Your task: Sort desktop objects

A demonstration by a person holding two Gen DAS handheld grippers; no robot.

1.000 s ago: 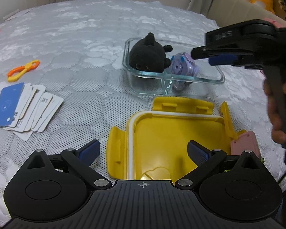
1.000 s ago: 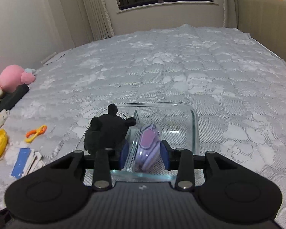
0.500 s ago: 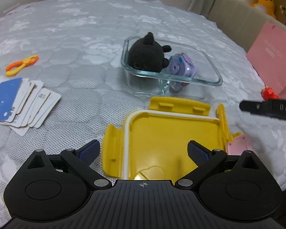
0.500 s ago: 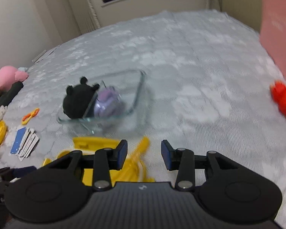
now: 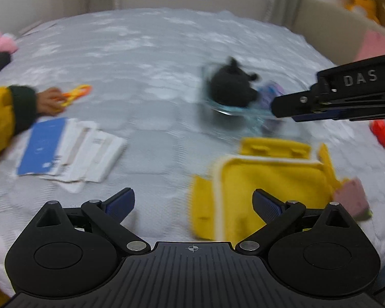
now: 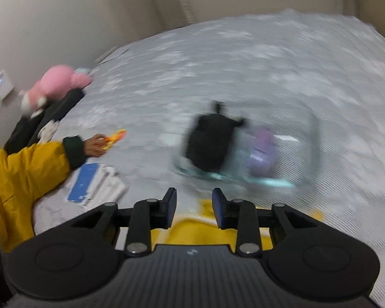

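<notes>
Right gripper (image 6: 194,209) hovers level, empty (jaws narrowly parted).

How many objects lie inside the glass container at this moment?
2: a black plush toy in the left part of the glass container and a purple item beside it on the right. Blur may hide smaller things.

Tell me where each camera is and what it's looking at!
Left wrist view: sits on the left claw, looking across the bed at the cards, yellow lid and glass box; its open fingers show, and the right claw pokes in.
Right wrist view: sits on the right claw, looking at the glass box; its fingers show.
Both see the black plush, cards, and a yellow sleeve reaching the orange toy.
</notes>
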